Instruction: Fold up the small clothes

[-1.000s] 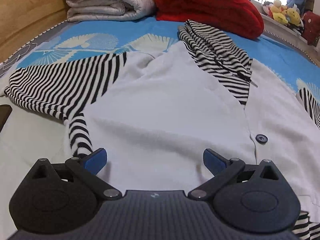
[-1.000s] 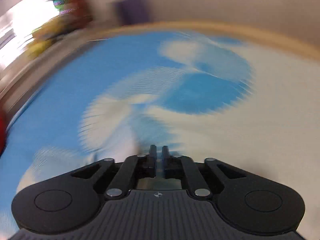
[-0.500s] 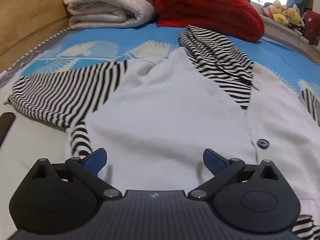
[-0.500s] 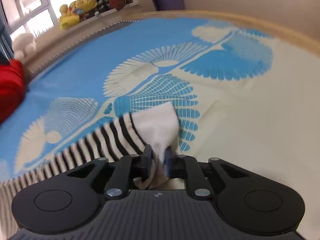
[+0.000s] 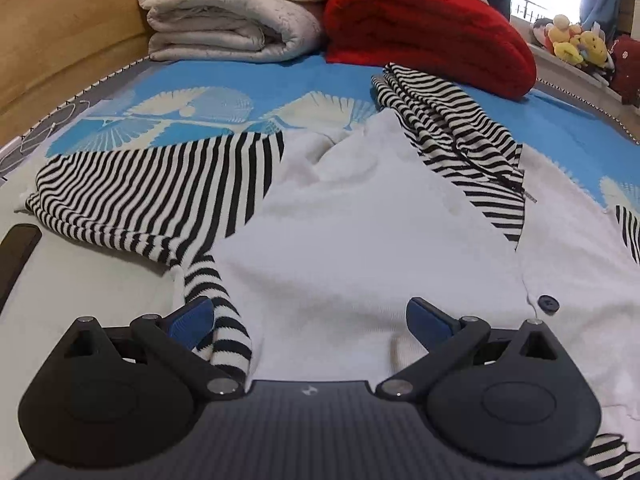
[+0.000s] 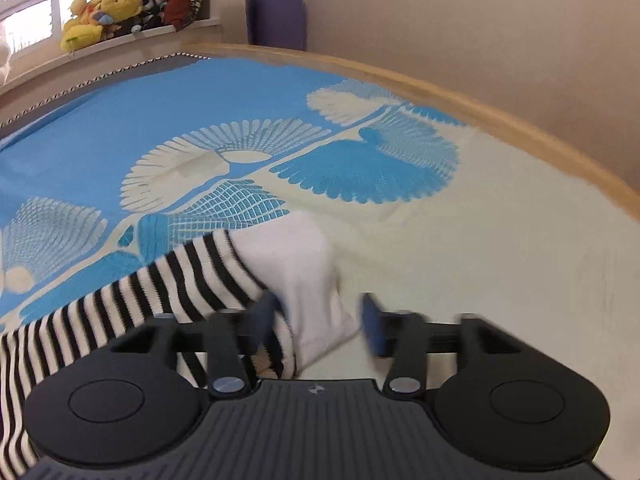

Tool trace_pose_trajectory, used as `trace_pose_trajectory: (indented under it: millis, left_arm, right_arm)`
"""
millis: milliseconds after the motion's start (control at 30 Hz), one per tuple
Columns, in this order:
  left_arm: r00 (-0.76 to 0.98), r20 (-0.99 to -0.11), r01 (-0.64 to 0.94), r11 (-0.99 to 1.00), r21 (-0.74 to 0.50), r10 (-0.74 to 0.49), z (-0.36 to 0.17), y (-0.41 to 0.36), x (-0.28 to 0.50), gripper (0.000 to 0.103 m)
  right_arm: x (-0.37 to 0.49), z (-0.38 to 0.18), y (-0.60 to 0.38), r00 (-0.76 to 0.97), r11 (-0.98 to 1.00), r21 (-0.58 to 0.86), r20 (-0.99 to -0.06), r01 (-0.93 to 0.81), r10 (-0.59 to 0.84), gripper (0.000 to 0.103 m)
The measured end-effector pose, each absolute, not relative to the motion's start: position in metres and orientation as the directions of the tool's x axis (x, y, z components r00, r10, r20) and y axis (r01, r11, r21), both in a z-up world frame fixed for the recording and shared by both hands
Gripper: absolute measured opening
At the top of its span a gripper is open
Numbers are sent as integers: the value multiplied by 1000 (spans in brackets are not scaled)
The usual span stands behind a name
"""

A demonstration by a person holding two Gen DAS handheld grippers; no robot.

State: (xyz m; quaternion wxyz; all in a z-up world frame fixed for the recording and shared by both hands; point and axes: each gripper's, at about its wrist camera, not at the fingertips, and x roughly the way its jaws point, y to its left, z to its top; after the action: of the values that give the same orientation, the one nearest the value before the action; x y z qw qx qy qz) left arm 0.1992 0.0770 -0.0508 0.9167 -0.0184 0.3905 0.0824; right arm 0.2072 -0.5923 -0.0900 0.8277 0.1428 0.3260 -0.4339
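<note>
A small white cardigan [image 5: 360, 248] with black-and-white striped sleeves and hood lies spread on the bed. Its left striped sleeve [image 5: 152, 196] is folded beside the body, the striped hood [image 5: 452, 136] lies at the top. My left gripper [image 5: 308, 316] is open, low over the hem, its left pad next to a striped cuff [image 5: 224, 320]. In the right wrist view the other striped sleeve [image 6: 160, 296] ends in a white cuff [image 6: 304, 276] lying between the open fingers of my right gripper [image 6: 320, 324].
The bedspread [image 6: 200, 120] is blue with white fan patterns. Folded cream blankets [image 5: 232, 12] and a red blanket [image 5: 432, 28] lie at the head of the bed. Plush toys [image 6: 104, 12] sit on the window sill. A wooden bed frame [image 6: 480, 104] runs along the far edge.
My right gripper, shut on the white cuff half a second ago, has opened and let it go. The left gripper moved slightly forward over the hem.
</note>
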Motion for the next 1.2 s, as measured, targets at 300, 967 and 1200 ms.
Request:
trace_pose_trajectory:
  millis: [300, 967, 1200]
  left_arm:
    - [721, -681, -88, 992, 95, 129, -30, 78, 160, 103]
    - [528, -846, -34, 997, 69, 77, -85, 108, 7, 103]
    - [541, -837, -51, 996, 69, 86, -74, 109, -32, 103]
  right_arm:
    - [111, -17, -439, 703, 869, 162, -665, 467, -253, 64]
    - [-8, -91, -266, 506, 971, -3, -853, 240, -128, 79]
    - [-43, -89, -276, 539, 978, 4, -835, 207, -110, 84]
